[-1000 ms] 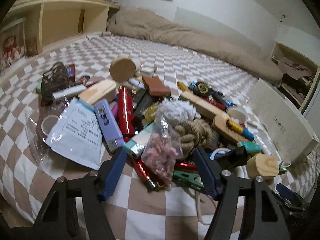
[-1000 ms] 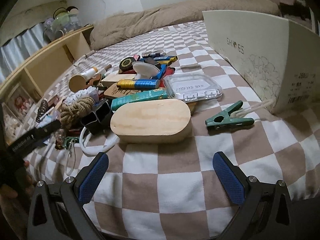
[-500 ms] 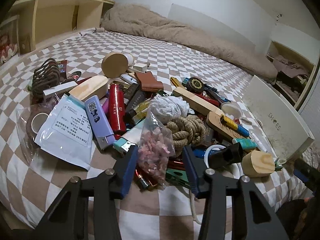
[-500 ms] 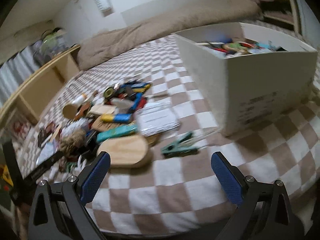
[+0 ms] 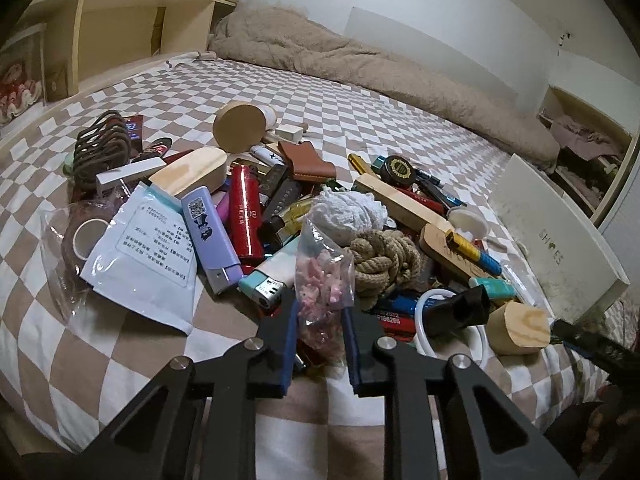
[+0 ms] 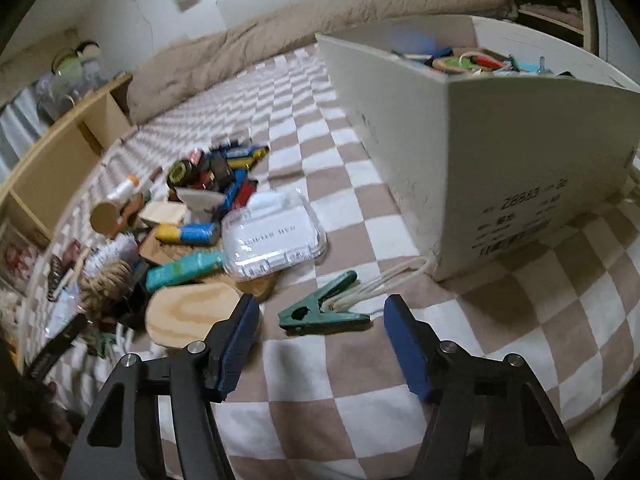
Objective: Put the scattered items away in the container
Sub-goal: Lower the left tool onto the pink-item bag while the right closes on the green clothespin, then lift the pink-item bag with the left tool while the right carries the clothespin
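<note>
A heap of scattered small items (image 5: 280, 208) lies on the checked bedspread: lighters, a rope knot (image 5: 384, 260), wooden blocks, packets. My left gripper (image 5: 320, 312) is shut on a clear plastic bag of pink bits (image 5: 322, 280) at the heap's near edge. The white shoe box (image 6: 500, 152) stands at the right and holds several items; its side (image 5: 552, 248) also shows in the left wrist view. My right gripper (image 6: 322, 304) hangs over a green clothes peg (image 6: 320, 312) with a white cord, beside the box. Its jaws are closing with the peg between them, and the pads are clear of it.
A beige duvet (image 5: 360, 64) lies along the far side of the bed. A wooden shelf unit (image 5: 100, 32) stands at the left. A clear plastic case (image 6: 276, 236) and an oval wooden block (image 6: 192, 312) lie left of the peg.
The left jaws have closed onto the bag of pink bits. The right gripper has swung towards the box, over the green peg, and its jaws have narrowed a lot.
</note>
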{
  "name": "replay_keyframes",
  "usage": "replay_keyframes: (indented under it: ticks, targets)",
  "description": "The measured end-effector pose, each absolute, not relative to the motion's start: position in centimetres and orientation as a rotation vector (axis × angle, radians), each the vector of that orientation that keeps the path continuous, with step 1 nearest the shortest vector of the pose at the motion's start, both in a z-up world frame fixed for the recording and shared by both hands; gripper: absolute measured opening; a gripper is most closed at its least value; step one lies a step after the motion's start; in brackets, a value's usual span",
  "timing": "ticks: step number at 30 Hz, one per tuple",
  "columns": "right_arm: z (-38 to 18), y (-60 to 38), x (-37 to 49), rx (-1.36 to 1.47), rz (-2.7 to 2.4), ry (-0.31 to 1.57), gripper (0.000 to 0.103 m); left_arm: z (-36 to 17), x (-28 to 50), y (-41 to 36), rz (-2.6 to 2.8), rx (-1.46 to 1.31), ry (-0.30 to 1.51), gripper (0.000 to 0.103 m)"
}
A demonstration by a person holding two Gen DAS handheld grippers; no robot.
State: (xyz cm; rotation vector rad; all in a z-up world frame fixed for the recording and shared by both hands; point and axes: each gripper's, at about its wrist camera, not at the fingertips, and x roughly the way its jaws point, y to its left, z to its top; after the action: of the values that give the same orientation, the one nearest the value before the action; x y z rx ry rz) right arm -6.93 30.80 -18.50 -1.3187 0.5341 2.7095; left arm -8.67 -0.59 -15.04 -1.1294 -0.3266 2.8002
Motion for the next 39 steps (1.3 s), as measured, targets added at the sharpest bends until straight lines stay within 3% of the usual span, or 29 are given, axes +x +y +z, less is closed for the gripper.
replay_keyframes:
  ticks: [10, 16, 20, 22, 24, 33, 35, 39]
  targets:
    - [-19.2, 28.8, -8.3, -1.405, 2.673, 0.276, 0.066, -15.1, -8.4, -0.5, 2.802, -1.136, -0.321, 0.021]
    - [-19.9, 29.1, -8.8, -1.422, 2.662, 0.280, 0.066, -15.2, -8.5, -0.9, 2.812, -1.149, -0.344, 0.031]
    - [-20.0, 28.7, -8.9, -1.415, 2.661, 0.241, 0.064, -15.2, -8.6, -0.8, 2.812, -1.153, -0.333, 0.032]
    - [-19.8, 28.0, -8.6, -1.405, 2.670, 0.186, 0.055, -15.2, -8.6, -0.7, 2.810, -1.153, -0.334, 0.038]
    - [-19.8, 27.4, -8.6, -1.402, 2.680, 0.146, 0.054, -15.2, -8.6, -0.7, 2.818, -1.148, -0.333, 0.043]
    - [-19.5, 27.6, -7.6, -1.405, 2.733, 0.249, 0.054, -15.6, -9.1, 0.0, 2.780, -1.154, -0.292, 0.043]
    - [-19.5, 27.4, -7.4, -1.402, 2.741, 0.261, 0.054, -15.7, -9.2, 0.1, 2.770, -1.166, -0.279, 0.028]
    - [-19.4, 26.9, -6.8, -1.397, 2.758, 0.285, 0.054, -15.6, -9.1, -0.1, 2.765, -1.171, -0.298, 0.024]
